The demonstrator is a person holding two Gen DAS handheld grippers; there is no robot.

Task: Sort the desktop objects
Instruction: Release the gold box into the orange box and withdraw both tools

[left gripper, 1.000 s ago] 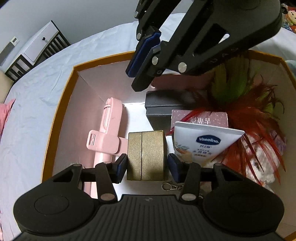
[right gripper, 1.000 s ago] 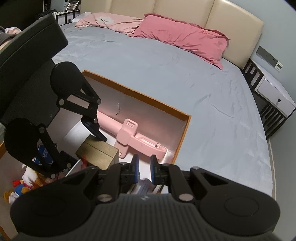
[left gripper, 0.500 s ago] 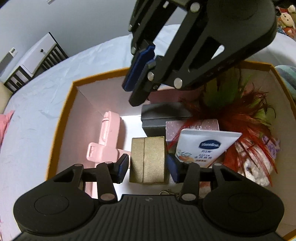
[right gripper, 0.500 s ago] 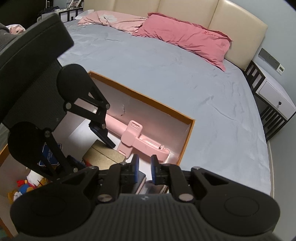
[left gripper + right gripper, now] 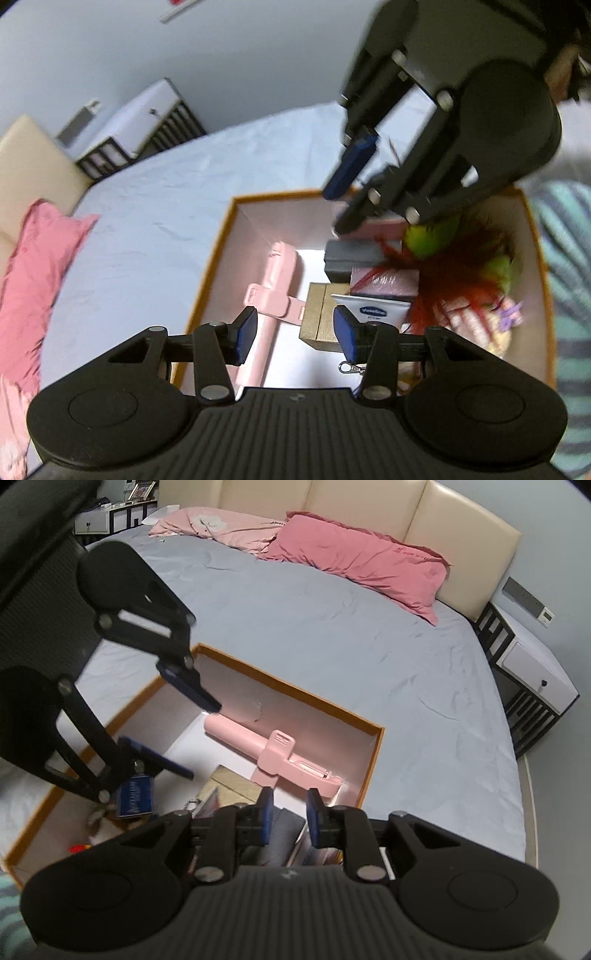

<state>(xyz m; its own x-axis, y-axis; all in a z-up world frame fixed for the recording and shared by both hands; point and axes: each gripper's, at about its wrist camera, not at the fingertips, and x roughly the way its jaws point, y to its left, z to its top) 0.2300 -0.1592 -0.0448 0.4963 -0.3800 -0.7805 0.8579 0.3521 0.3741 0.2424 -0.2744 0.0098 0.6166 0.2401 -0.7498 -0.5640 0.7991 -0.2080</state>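
Now pink stick [image 5: 275, 295] flat along box [image 5: 207, 280] wall; left gripper [image 5: 295, 334] fingers apart, empty; right gripper [image 5: 288, 818] fingers just opening, empty.

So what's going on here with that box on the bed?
A person is sorting odds and ends into an orange-rimmed box on the bed. Inside lie a pink stick, a gold box and a lotion tube. The left gripper is open and holds nothing; the right gripper has just been opening, also holding nothing.

Home bedroom; bed [image 5: 332, 635] with padded headboard [image 5: 406, 520]; pink pillows [image 5: 354, 561]; nightstand [image 5: 532, 672] beside it
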